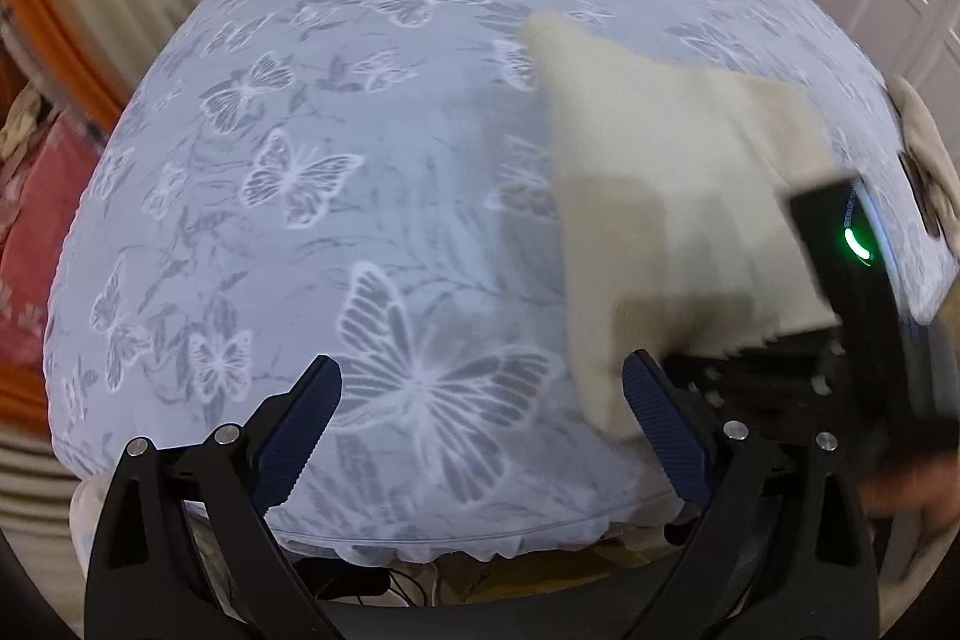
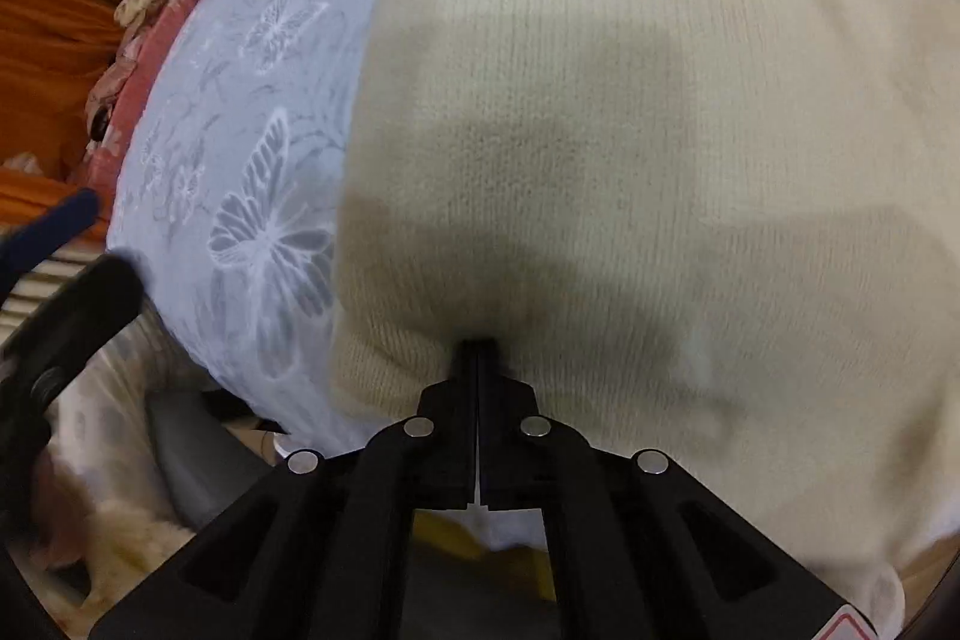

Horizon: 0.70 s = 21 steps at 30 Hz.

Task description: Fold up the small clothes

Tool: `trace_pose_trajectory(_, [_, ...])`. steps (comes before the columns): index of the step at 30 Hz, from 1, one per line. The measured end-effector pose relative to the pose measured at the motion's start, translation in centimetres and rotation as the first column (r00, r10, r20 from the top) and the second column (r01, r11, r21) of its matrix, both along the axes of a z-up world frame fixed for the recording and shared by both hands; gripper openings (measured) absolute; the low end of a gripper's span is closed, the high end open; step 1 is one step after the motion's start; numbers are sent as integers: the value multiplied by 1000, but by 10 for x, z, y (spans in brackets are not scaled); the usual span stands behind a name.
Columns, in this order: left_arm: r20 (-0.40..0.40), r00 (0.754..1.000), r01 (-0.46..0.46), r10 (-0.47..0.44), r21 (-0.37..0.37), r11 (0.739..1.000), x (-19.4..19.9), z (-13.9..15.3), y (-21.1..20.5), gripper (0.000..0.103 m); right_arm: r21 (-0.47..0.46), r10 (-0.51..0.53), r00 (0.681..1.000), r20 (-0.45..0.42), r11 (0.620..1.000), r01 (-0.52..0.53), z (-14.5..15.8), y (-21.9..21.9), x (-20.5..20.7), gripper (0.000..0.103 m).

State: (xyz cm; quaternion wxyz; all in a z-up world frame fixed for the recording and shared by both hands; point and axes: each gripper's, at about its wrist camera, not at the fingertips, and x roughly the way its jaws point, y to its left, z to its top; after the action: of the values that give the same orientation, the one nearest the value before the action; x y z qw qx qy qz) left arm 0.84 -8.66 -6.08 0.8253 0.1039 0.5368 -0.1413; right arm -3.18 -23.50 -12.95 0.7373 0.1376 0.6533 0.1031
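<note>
Right hand-held gripper (image 2: 478, 349) clamped on cream knit (image 2: 630, 130) hem at bed (image 1: 300, 160) near edge | left hand-held gripper (image 1: 480, 400) wide open, empty | grip opposite hem, keep taut

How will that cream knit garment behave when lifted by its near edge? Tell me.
The cream knit garment is probably floppy: it lies limp on the bedspread. Likely light. Its fuzzy knit should resist slipping from the shut right tool.
</note>
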Motion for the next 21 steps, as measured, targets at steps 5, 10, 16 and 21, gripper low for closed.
trace_pose_trajectory(5, [1, 1000, 5, -5, -16, 1000, 7, 2, -8, 93, 94, -234, 951, 203, 971, 219, 91, -76, -26, 0])
trace_pose_trajectory(10, [-9, 999, 38, -38, -30, 999, 11, -1, -34, 93, -127, -306, 951, -43, 946, 299, 11, -141, -45, 0])
trace_pose_trajectory(16, [-57, 996, 70, -70, 2, 998, 10, -13, -65, 93, -15, -385, 921, 63, 922, 387, 39, -162, -55, 1])
trace_pose_trajectory(21, [-61, 995, 83, -83, -4, 997, 11, -13, -80, 93, -8, -401, 898, 181, 912, 409, 74, -172, -39, 11])
